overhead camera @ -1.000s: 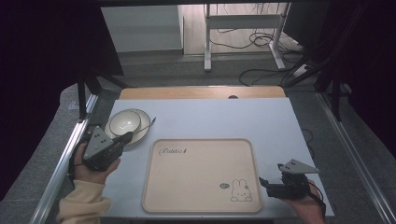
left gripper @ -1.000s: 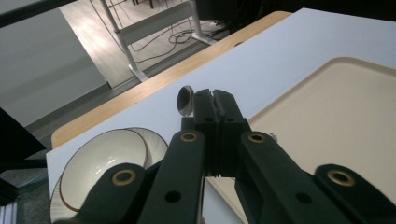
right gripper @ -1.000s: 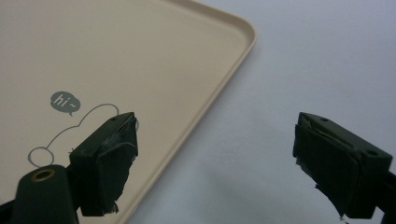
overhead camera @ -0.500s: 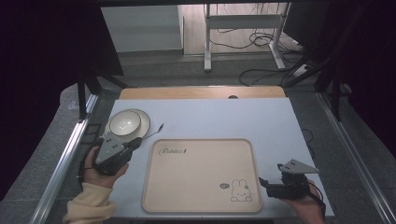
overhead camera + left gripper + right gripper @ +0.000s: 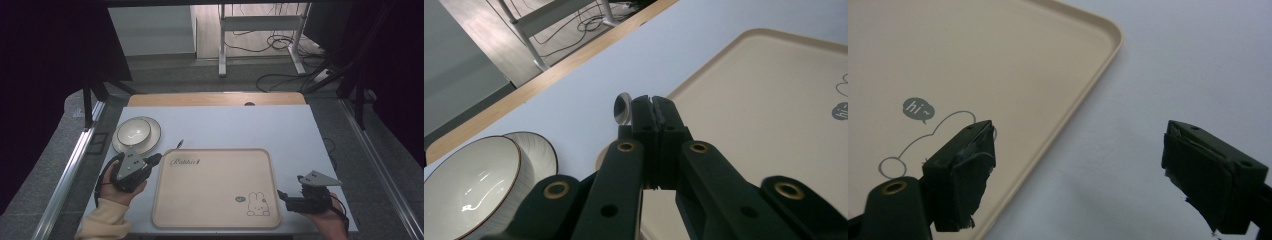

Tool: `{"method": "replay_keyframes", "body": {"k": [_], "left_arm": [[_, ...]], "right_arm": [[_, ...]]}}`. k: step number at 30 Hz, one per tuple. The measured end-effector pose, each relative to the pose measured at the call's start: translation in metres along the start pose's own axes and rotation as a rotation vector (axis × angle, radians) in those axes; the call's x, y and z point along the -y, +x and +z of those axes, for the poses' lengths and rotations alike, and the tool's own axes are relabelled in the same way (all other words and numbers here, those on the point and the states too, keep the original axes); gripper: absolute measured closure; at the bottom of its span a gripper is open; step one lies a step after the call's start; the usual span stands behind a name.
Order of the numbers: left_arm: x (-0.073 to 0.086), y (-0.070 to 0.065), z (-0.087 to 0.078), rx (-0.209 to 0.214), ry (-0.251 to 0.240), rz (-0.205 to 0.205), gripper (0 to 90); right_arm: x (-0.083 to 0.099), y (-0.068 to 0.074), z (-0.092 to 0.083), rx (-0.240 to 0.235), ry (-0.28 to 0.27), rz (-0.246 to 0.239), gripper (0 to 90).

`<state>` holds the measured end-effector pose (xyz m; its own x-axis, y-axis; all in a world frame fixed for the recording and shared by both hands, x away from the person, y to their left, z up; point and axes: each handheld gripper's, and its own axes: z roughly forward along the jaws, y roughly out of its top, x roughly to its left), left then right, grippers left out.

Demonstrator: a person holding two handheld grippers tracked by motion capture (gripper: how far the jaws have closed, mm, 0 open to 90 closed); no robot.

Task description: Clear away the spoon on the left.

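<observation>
- High view: left gripper [image 5: 156, 159], pinching a spoon [image 5: 178, 144], sits between bowl [image 5: 134, 130] and tray [image 5: 216, 186] on the surface [image 5: 235, 125].
- Left gripper view: jaws pressed together on the spoon's handle; bowl just left.
- Right gripper view: right gripper [image 5: 1075, 170] spread, straddling the tray's edge.

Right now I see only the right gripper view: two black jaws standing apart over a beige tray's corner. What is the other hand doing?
Observer: The left gripper is by the far left corner of the tray, its jaws shut on a spoon.
Operator: Are there any dishes around?
Observer: Yes, a bowl sits on a plate on the table, just beyond that gripper.
</observation>
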<state>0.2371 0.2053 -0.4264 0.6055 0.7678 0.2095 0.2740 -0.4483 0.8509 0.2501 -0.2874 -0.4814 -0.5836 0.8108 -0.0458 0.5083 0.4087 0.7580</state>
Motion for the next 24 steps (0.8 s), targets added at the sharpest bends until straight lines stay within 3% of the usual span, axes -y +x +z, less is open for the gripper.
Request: {"method": "replay_keyframes", "body": {"k": [14,24], "left_arm": [[0.006,-0.016,0.012,0.042,0.031,0.030,90.0],[0.008,-0.020,0.013,0.041,0.040,0.042,90.0]], "right_arm": [[0.000,0.001,0.000,0.001,0.003,-0.002,14.1],[0.000,0.000,0.001,0.002,0.005,-0.004,14.1]]}}
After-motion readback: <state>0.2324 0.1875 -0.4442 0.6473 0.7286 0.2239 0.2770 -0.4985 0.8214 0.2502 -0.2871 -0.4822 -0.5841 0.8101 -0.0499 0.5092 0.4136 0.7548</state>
